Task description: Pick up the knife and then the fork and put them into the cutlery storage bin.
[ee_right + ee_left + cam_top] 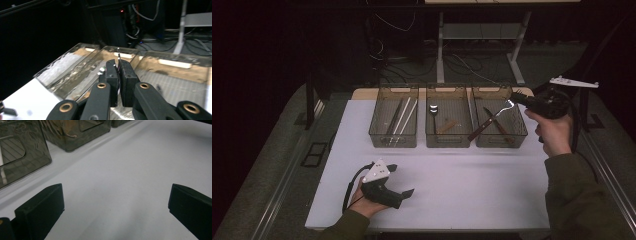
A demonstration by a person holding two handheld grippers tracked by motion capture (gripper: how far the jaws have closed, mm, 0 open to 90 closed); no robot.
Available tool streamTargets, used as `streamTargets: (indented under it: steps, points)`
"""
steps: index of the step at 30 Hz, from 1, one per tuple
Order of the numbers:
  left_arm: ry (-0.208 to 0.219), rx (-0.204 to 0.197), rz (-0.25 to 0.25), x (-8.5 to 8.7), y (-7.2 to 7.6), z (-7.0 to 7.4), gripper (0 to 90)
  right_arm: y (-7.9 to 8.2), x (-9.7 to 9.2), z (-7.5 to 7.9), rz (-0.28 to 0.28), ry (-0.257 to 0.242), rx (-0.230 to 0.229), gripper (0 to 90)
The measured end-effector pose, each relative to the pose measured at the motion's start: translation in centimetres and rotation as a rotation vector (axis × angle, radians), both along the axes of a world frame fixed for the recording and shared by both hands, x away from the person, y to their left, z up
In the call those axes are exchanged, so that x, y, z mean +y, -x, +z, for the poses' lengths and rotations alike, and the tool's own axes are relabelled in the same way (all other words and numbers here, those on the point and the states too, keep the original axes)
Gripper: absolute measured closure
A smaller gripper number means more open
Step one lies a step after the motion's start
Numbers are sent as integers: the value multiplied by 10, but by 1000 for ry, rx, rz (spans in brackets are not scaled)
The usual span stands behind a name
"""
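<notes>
On the white table (452, 185), three smoked plastic bins stood in a row along the far edge. A wood-handled knife (488, 121) was clamped by its blade in the right gripper (514, 98), hanging over the right-hand bin (521, 131). The left gripper (401, 180) rested near the front edge, jaws spread wide and empty.

No legible text, label, brand, number or sign in any view. Checked the three smoky transparent bins (447, 125) along the far edge of the table (462, 185), the utensils inside them, the table surface and both grippers: all unmarked as far as resolution allows. The grey plate on the left gripper (402, 180) carries small dark spots, too small to read as characters. Background is dark; the cables and frame there show no lettering.
</notes>
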State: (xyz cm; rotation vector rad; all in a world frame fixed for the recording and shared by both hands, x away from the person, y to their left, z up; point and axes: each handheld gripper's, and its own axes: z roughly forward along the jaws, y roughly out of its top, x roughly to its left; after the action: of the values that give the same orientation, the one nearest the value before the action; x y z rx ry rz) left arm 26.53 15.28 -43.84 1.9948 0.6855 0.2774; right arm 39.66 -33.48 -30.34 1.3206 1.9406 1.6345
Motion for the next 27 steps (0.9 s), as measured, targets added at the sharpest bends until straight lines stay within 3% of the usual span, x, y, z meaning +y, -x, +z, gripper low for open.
streamTargets:
  steps: [5,9,12,17,27]
  points:
    - [4,17,0,-1,-1,0,0,-8,-15,11,-59,36,-12,872]
    - [2,17,-4,-2,-1,0,0,-15,-26,9,-107,54,-13,872]
    - [6,15,-4,-2,-1,1,0,-22,-33,3,-138,61,6,872]
    - [1,16,-8,-3,-1,0,0,-36,-34,-12,-161,121,56,871]
    - [0,16,-11,-3,0,1,0,-54,-26,-35,-156,168,136,871]
